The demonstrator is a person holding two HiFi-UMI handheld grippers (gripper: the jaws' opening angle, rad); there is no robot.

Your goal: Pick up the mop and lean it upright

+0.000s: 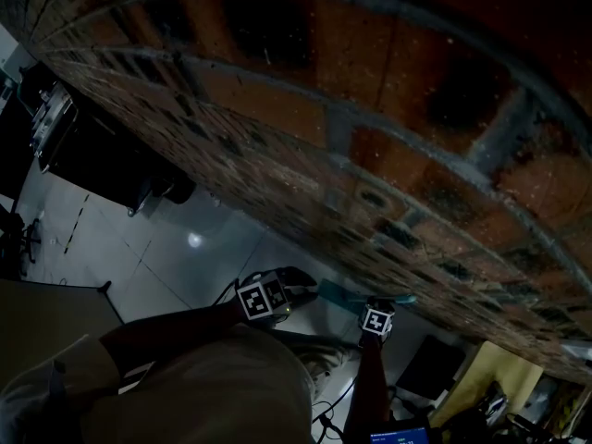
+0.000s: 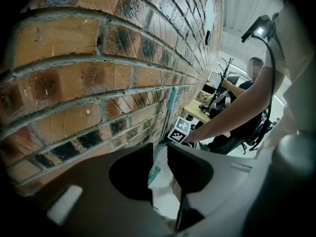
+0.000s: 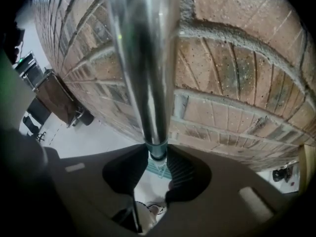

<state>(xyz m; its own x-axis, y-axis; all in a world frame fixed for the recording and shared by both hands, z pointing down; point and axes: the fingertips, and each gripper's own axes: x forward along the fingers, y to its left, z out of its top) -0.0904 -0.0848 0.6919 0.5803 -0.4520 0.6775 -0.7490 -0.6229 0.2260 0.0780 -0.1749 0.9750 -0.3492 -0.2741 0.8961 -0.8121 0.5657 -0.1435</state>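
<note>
- Clearly, the freest room is at eight o'clock in the head view. There the grey floor (image 1: 185,248) runs open along the foot of the brick wall (image 1: 388,109). The wall's lower edge slants from ten o'clock down to four o'clock.
- At nine o'clock a dark cabinet (image 1: 97,155) stands at the wall's foot and closes that end of the floor strip.
- Near six o'clock is the left gripper (image 2: 159,164). Its jaws stand a narrow gap apart with nothing pressed between them; only floor and a scrap of teal show through the gap. It sits just left of the mop (image 2: 173,102) and apart from it.
- The mop stands upright just beside the brick, at one o'clock from the left gripper in that gripper's view. Its metal pole (image 3: 143,58) rises along the wall face, and the teal head (image 1: 356,294) lies at the wall's foot. Whether the pole touches the brick cannot be told.
- The right gripper (image 3: 157,157) holds the mop low down. Its jaws sit narrow, one pad on either side of the teal collar (image 3: 157,151) just above the head, with no gap showing.
- From four to five o'clock in the head view the room tightens. A yellow desk (image 1: 499,368) stands near the wall's foot, and cables (image 1: 324,414) trail on the floor near six o'clock.
- At two o'clock in the left gripper view a seated person (image 2: 247,98) is beyond the desk.
</note>
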